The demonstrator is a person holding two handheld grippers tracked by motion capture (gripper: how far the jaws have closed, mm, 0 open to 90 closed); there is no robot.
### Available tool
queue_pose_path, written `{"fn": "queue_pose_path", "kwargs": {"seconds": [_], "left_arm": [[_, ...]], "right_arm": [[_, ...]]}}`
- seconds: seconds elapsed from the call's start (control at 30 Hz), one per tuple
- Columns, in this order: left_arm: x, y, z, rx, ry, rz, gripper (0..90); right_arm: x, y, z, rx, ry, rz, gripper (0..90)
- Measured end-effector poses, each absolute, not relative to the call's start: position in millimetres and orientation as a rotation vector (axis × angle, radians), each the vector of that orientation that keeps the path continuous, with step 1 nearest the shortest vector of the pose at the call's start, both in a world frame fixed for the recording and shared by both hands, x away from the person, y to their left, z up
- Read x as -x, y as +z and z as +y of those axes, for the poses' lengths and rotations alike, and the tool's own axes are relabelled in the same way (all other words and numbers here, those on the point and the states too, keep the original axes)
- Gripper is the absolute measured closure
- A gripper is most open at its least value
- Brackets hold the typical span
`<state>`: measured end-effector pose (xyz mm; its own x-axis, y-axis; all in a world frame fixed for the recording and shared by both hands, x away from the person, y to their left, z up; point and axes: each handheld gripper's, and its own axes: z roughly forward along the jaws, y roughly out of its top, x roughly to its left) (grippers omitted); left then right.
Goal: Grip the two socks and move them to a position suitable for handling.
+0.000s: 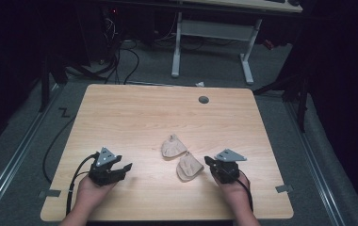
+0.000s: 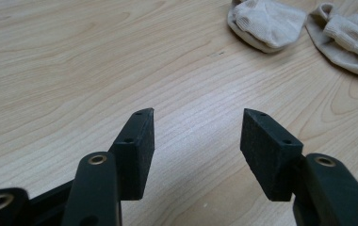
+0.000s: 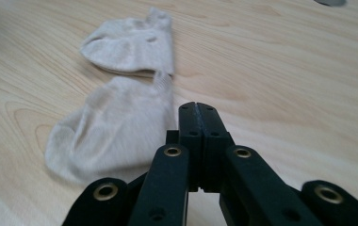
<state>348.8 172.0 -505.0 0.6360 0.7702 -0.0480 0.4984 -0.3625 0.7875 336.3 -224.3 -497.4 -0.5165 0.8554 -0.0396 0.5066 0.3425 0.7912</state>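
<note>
The right claw point(image 3: 199, 110) has its jaws pressed together on nothing, the nearer sock point(image 3: 113, 127) lying just beside it on the table point(image 1: 134, 113). The farther sock point(image 3: 130, 44) touches it beyond. The left claw point(image 2: 197, 123) stands apart, well away from both.

Two socks lie on the tabletop point(image 1: 120, 122) between my hands, toward its near half. The farther sock point(image 1: 173, 145) sits just behind and a little left of the nearer sock point(image 1: 189, 167), their edges touching or all but. My right gripper point(image 1: 213, 164) rests just right of the nearer sock, jaws pressed together beside it. My left gripper point(image 1: 124, 168) sits well apart to the left, bare tabletop between its jaws. A round grommet point(image 1: 203, 100) lies near the far edge.
</note>
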Motion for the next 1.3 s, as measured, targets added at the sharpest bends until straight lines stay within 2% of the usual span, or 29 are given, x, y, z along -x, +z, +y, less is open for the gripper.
{"fn": "queue_pose_path", "kwargs": {"seconds": [0.23, 0.53, 0.83, 1.03, 1.17, 1.3], "left_arm": [[-344, -504, 174, -2.040, 0.423, 0.984, 45.3], [-343, -505, 170, -2.047, 0.416, 0.978, 45.3], [-342, -505, 166, -2.061, 0.417, 0.958, 45.0], [-344, -506, 166, -2.065, 0.417, 0.958, 45.1], [-343, -506, 165, -2.069, 0.415, 0.955, 45.1], [-343, -507, 164, -2.075, 0.413, 0.951, 45.0]], "right_arm": [[-348, -511, -204, -1.179, 0.941, 2.270, 89.7], [-319, -523, -185, -1.093, 0.936, 2.367, 89.4], [-299, -523, -185, -1.060, 0.948, 2.389, 89.0], [-310, -513, -189, -1.124, 0.974, 2.270, 87.1], [-329, -519, -182, -1.147, 0.922, 2.288, 87.8], [-332, -524, -170, -1.073, 0.917, 2.347, 88.2]]}}
